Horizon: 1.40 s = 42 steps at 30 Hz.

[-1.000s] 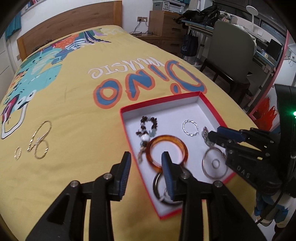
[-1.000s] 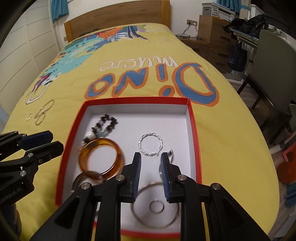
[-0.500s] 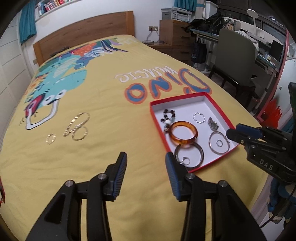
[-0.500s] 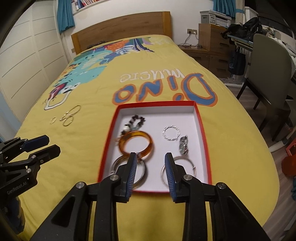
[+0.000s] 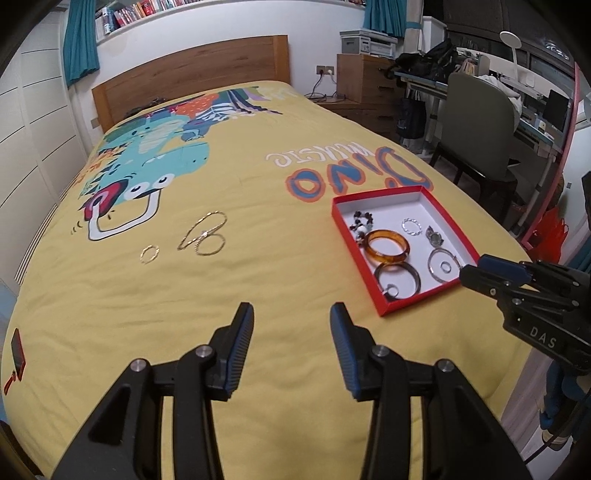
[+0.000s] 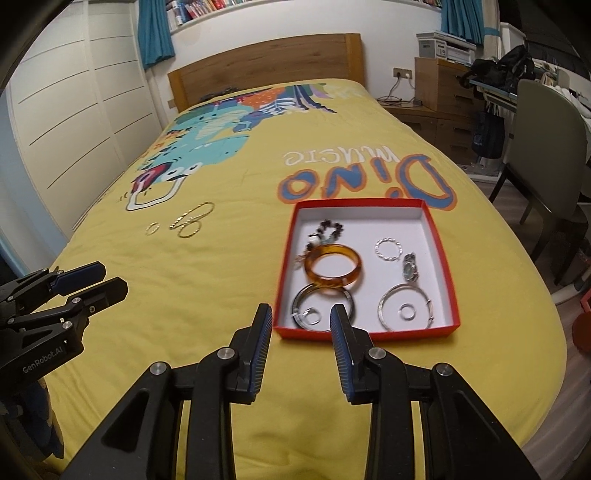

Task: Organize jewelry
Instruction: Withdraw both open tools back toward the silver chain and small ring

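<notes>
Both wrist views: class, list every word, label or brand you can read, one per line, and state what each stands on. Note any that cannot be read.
"Dino" on the yellow bedspread, upside down to the cameras.
"music" on the bedspread, above "Dino", also upside down.
"DAS" on the right gripper body.
"GenRobot.AI" on the left gripper body.
Book spines on the wall shelf: too small to read.

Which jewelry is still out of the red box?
Out: the gold chain, gold hoop and small gold ring lie on the bedspread, left of the red box.
</notes>
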Motion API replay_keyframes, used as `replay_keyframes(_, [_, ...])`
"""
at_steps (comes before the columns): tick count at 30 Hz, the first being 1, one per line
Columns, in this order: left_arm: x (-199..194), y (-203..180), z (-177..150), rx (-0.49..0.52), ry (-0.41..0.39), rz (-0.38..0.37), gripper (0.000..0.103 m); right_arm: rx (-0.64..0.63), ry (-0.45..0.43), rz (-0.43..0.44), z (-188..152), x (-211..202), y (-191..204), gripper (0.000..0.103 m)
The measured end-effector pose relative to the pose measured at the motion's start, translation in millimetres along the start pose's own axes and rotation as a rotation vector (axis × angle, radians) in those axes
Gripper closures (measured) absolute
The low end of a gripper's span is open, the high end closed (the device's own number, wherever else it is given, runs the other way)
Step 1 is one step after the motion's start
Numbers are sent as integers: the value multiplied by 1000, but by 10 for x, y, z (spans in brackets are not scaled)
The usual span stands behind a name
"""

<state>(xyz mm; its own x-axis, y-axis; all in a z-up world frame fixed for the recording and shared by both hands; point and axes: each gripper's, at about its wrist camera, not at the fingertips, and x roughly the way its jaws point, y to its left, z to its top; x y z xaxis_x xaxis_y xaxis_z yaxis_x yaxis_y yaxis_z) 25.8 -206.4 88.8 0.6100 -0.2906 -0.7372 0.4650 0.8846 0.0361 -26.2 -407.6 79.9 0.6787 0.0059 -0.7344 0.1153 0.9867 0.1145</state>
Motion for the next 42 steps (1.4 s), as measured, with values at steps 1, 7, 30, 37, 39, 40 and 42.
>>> replay_keyframes(1, [-28, 27, -20, -2, -1, 4, 62, -1, -1, 4, -18, -15, 24, 70])
replay_keyframes(7, [-146, 213, -132, -15, -7, 30, 62, -19, 1, 29, -76, -44, 227, 70])
replay_keyframes(30, [291, 815, -310, -93, 99, 72, 62, -60, 57, 101, -23, 366, 801, 65])
replay_keyframes(37, [439, 962, -332, -117, 117, 90, 61, -77, 79, 118, 24, 562, 947, 64])
replay_keyframes(39, [478, 992, -342, -124, 123, 96, 60, -79, 91, 122, 6, 628, 970, 64])
replay_keyframes(40, [500, 1008, -352, -128, 127, 98, 59, -78, 98, 123, -5, 660, 975, 65])
replay_keyframes(42, [533, 1025, -368, -131, 132, 100, 58, -73, 107, 125, -23, 710, 983, 64])
